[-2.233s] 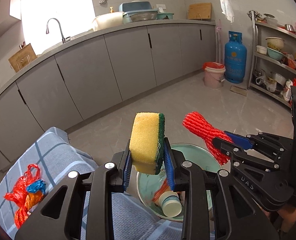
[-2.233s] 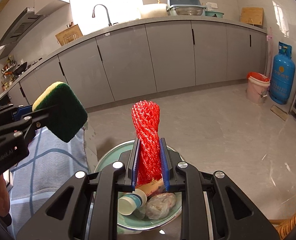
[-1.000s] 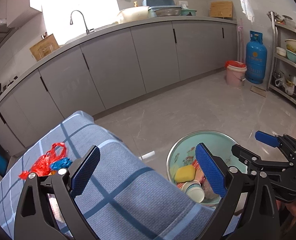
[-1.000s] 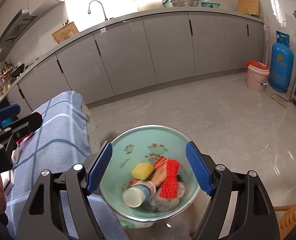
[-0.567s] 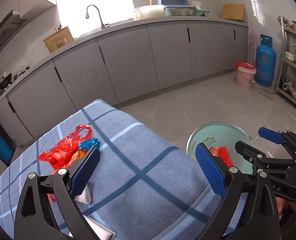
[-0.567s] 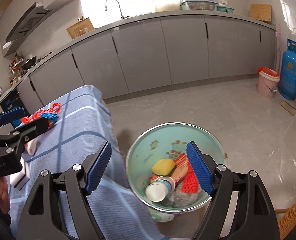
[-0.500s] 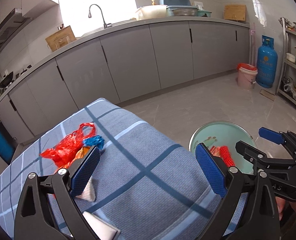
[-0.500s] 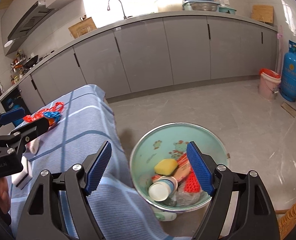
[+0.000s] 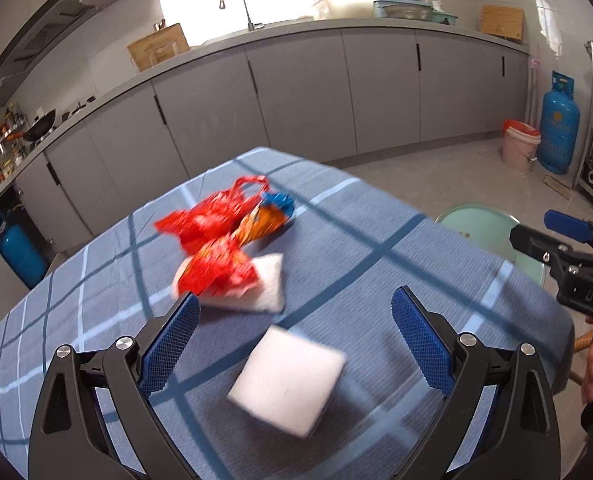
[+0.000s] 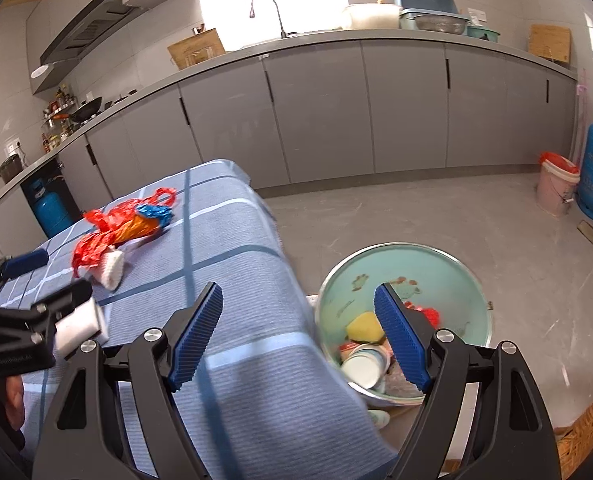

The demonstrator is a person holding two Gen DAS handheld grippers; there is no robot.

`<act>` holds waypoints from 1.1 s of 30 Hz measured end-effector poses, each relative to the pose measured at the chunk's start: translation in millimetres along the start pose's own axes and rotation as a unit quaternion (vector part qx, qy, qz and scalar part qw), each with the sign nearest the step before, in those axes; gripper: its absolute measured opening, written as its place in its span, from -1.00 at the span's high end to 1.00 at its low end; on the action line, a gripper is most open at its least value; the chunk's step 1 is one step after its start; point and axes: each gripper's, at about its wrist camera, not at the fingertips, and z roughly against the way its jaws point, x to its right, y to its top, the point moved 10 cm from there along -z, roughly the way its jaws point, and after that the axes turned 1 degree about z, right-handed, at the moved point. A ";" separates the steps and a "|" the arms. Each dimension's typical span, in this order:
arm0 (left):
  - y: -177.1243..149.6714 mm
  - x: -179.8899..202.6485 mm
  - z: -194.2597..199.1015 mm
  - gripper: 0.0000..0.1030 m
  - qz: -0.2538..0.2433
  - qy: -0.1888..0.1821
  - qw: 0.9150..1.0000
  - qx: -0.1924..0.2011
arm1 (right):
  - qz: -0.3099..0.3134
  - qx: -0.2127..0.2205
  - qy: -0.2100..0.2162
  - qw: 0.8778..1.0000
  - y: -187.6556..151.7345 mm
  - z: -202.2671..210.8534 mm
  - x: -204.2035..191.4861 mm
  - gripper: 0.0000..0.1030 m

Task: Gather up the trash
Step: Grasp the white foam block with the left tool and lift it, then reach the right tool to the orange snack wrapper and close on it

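Note:
A white block point(image 9: 286, 382) lies on the blue checked tablecloth point(image 9: 356, 264), between the wide-apart fingers of my left gripper point(image 9: 296, 342), which is open and hovers over it. Beyond it lie a red plastic bag point(image 9: 212, 240), an orange and blue wrapper point(image 9: 266, 214) and a white pad point(image 9: 266, 286). My right gripper point(image 10: 298, 338) is open and empty, straddling the table's edge and the green trash bucket point(image 10: 462, 280). In the bucket lie a yellow sponge point(image 10: 362, 326), a paper cup point(image 10: 362, 368) and a bit of red net point(image 10: 428, 314).
Grey kitchen cabinets point(image 9: 296, 92) run along the back wall. A blue gas cylinder point(image 9: 558, 128) and a pink bucket point(image 9: 520, 148) stand at the right. A wicker edge point(image 10: 584, 432) shows at the lower right. A hand point(image 9: 592, 368) holds the right gripper.
Both grippers, holding a sponge and a red net earlier, now stand open with those items in the bucket. Both swung left from the bucket over the table; the white block came between the left fingers.

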 end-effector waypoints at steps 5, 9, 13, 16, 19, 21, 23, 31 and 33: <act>-21.0 -13.9 -1.0 -0.84 0.026 -0.015 0.999 -0.020 | 0.020 -0.003 0.015 1.000 -5.2 0.1 -29.7 -0.52; -29.8 -16.5 -5.0 -0.84 0.031 -0.017 0.999 -0.026 | 0.026 -0.003 0.019 0.999 -6.2 0.9 -39.8 -0.52; -34.4 -12.0 -12.7 -0.84 0.029 -0.025 0.999 -0.030 | 0.024 -0.004 0.021 0.999 -5.9 0.7 -42.0 -0.52; -39.1 -9.7 -17.7 -0.83 0.027 -0.027 0.999 -0.036 | 0.028 -0.004 0.020 0.999 -5.2 0.9 -42.3 -0.52; -40.7 -9.9 -18.8 -0.41 0.031 -0.039 0.998 -0.039 | 0.026 -0.004 0.020 0.999 -4.1 0.1 -43.8 -0.52; -41.5 -6.4 -18.7 -0.18 0.034 -0.057 0.997 -0.042 | 0.027 -0.005 0.021 0.999 -3.7 -1.3 -45.6 -0.52; -41.7 -2.7 -17.1 -0.06 0.027 -0.059 0.997 -0.040 | 0.029 -0.006 0.022 0.999 -3.9 -2.3 -48.2 -0.52; -36.7 -23.7 -5.0 0.02 0.049 -0.048 0.997 -0.024 | 0.037 -0.005 0.032 0.999 1.5 -4.3 -64.1 -0.52; -32.4 -44.9 -0.8 0.02 0.059 -0.017 0.998 -0.012 | 0.041 -0.004 0.038 0.998 6.7 -6.5 -72.0 -0.52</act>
